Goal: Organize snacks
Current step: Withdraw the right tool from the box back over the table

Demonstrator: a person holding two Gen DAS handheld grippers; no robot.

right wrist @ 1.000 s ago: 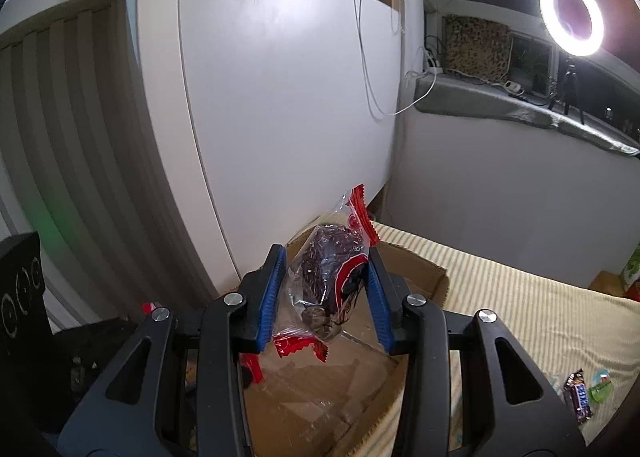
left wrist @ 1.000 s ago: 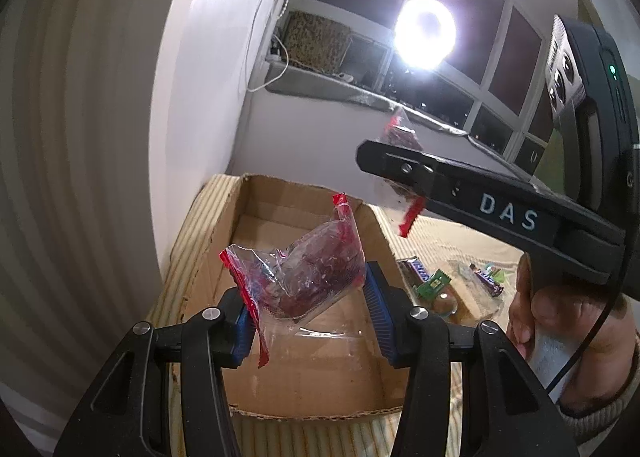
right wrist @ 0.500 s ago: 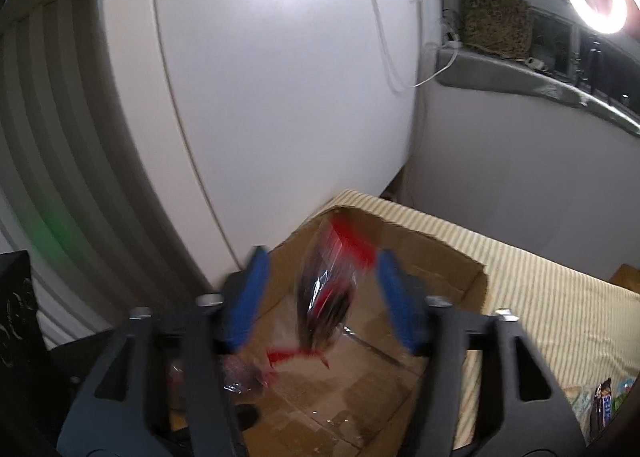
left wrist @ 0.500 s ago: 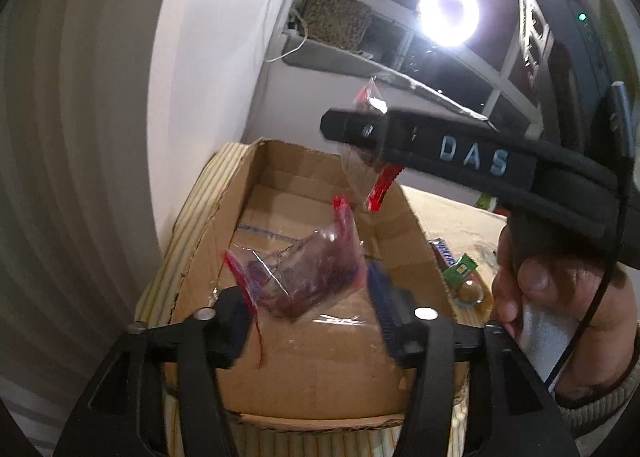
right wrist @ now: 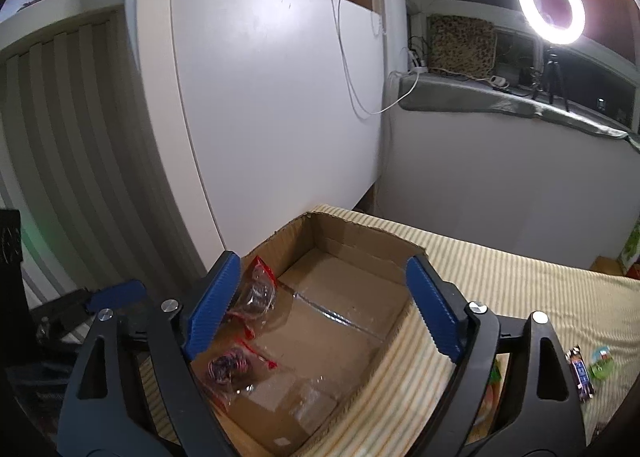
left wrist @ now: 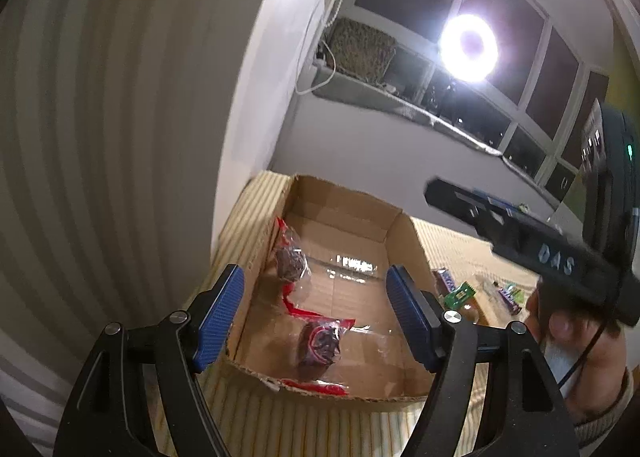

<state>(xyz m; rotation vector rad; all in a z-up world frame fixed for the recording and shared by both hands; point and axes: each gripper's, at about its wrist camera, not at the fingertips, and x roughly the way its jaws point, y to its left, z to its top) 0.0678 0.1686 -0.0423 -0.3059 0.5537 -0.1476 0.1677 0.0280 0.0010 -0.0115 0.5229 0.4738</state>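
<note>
- Left wrist view: the left gripper [left wrist: 316,313] stands spread wide with nothing between its blue pads [left wrist: 219,309], hanging over the near end of the cardboard box [left wrist: 408,233].
- Inside that box, one snack bag [left wrist: 322,343] with a dark filling and red trim lies on the floor near the near wall, just below the gap of the claw; a second snack bag [left wrist: 290,261] leans against the box's left wall, farther in.
- To the right of the box, loose candy wrappers [left wrist: 460,293] sit on the striped cloth [left wrist: 452,245], and the right gripper [left wrist: 440,193] reaches in above them; from this side I cannot tell how its jaws stand.
- Right wrist view: the right gripper [right wrist: 326,305] is released, wide apart and empty, over the cardboard box [right wrist: 360,235].
- Both bags lie along the box's left side: one snack bag [right wrist: 256,293] just beside the left pad [right wrist: 212,301], the other snack bag [right wrist: 232,369] nearer the camera, below that pad.
- More candy wrappers [right wrist: 580,373] lie on the striped cloth [right wrist: 520,281] well right of the box.
</note>
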